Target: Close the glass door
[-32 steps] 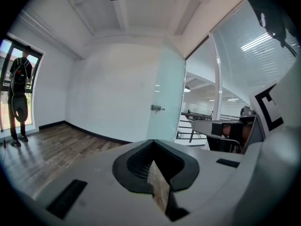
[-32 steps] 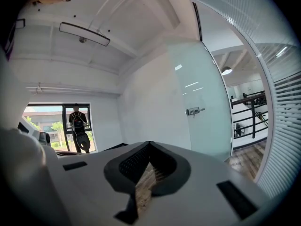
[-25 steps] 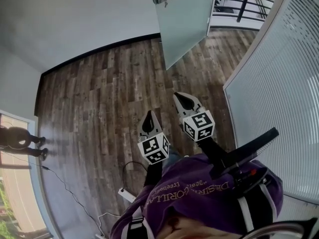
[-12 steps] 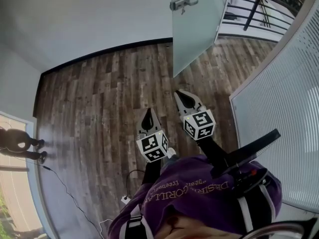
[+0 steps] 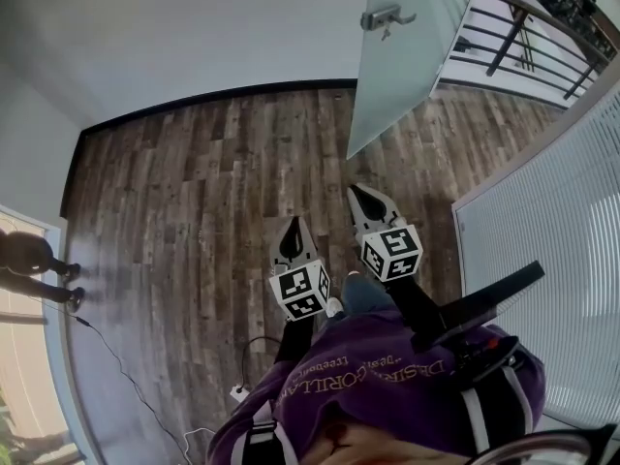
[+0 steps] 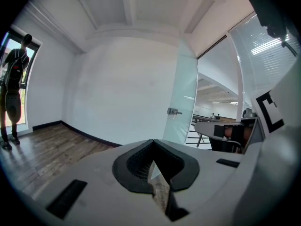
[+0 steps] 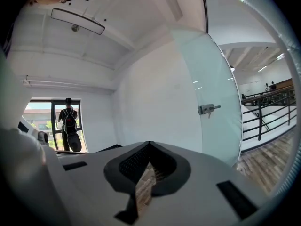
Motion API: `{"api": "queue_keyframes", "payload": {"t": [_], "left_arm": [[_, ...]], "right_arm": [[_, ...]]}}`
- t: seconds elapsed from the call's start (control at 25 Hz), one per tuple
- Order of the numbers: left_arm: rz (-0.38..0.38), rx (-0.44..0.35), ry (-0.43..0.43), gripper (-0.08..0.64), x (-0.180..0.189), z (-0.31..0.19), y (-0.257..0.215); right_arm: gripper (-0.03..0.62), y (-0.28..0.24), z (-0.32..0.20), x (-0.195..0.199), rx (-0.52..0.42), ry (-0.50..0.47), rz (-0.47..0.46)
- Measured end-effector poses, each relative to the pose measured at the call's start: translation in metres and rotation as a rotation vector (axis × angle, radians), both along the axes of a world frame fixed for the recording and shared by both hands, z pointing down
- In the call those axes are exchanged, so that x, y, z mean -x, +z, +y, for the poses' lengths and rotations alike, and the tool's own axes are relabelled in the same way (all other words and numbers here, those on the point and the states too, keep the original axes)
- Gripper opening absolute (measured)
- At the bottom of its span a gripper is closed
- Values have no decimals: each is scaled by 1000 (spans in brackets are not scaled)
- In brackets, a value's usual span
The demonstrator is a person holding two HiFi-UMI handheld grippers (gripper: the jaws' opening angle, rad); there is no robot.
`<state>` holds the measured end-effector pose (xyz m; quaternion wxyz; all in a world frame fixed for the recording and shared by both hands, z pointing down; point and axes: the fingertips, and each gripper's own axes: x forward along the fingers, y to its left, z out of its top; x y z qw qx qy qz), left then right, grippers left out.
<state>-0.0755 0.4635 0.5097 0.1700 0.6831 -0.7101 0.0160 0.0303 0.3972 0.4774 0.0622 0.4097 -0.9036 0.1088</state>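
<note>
- Glass door (image 5: 407, 66) stands swung open, well ahead of both grippers and a little right of where they point. Nothing touches it, so the closing push has not begun.
- Left gripper (image 5: 291, 227) is clenched and empty. Its jaws meet at the tips, and only floor shows through the slit behind them. That suits the job, I judge: a door is shoved rather than pinched, and closed jaws make one firm nose.
- Right gripper (image 5: 357, 192) is likewise closed on nothing. It sits just beside the left one, slightly further forward and nearer the door, so it looks likelier to make contact first.
- Both point nearly level at the door and are held close in front of the person's purple top (image 5: 387, 376), as if ready for a straight push.
- Door handle (image 5: 386, 17) sits on the face turned toward the grippers, beyond and above the right tips. It or the pane beside it looks like the natural place to press.
- Slatted wall (image 5: 552, 260) runs along the right of the right gripper, and the door's free edge would probably have to swing that way.
- Railing (image 5: 523, 27) shows past the door, through the opening.
- Wooden floor (image 5: 194, 192) lies below the tips, with a cable (image 5: 116, 356) behind and left of the left gripper, off the path.
</note>
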Motion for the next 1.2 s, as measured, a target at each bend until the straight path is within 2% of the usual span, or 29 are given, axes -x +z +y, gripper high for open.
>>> {"api": "queue_keyframes", "payload": {"t": [0.32,0.64,0.96,1.2], "left_arm": [[12,8,-86,0,38,-38,8],[-14,7,-124,0,65,-119,-5],[-33,0,-120,0,65,-199,-18],[-23,3,-116,0,61,-234,-17]], "right_arm": [[-9,4,-49,39,0,-61,2],[-9,-2,-131,70,4,-111,-11],[-9,-13,-212,72,-1,-122,-20],[-9,-10,-243,72,9,-134,-19]]}}
